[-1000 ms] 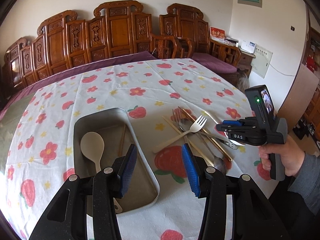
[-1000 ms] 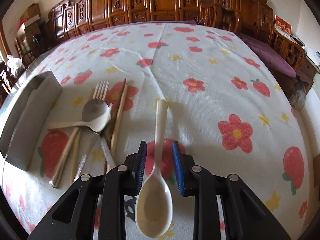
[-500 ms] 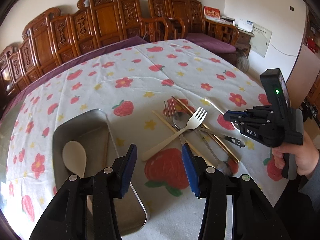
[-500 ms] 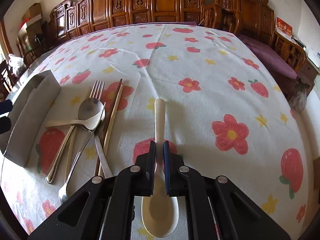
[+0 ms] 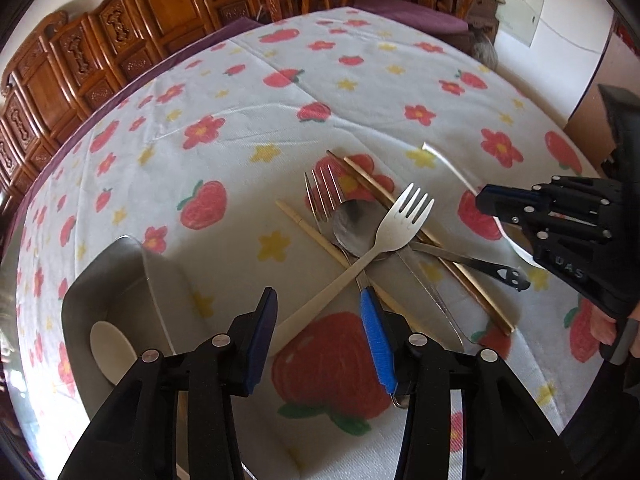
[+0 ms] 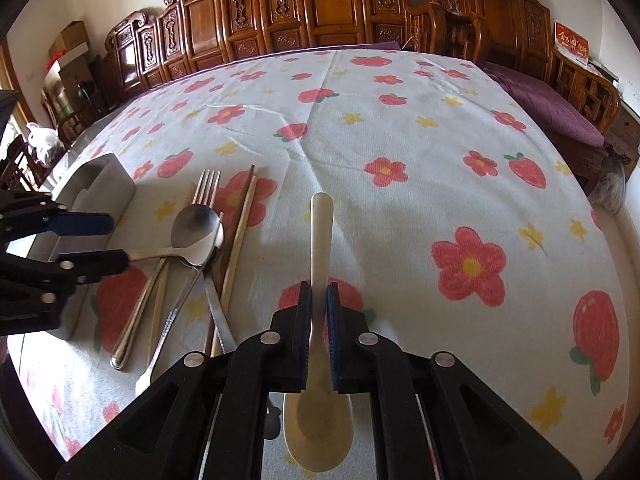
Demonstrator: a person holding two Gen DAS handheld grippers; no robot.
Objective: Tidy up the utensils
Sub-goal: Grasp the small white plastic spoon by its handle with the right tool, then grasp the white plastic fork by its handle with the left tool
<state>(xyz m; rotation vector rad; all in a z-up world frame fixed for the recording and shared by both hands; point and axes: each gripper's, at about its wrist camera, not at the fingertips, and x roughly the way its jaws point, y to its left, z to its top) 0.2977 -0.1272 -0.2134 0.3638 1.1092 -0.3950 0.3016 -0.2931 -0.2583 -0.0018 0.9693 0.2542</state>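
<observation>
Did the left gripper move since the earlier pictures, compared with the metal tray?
Yes. The left gripper has shifted right, away from the metal tray, and now straddles the pale fork's handle, its jaws having just narrowed.

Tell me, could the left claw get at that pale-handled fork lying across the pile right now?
Probably yes. The left claw is open, its jaws just narrowed, empty, and the fork lies on top of the pile with its handle already between them. The right claw, shut on the cream spoon, stays off to the side.
</observation>
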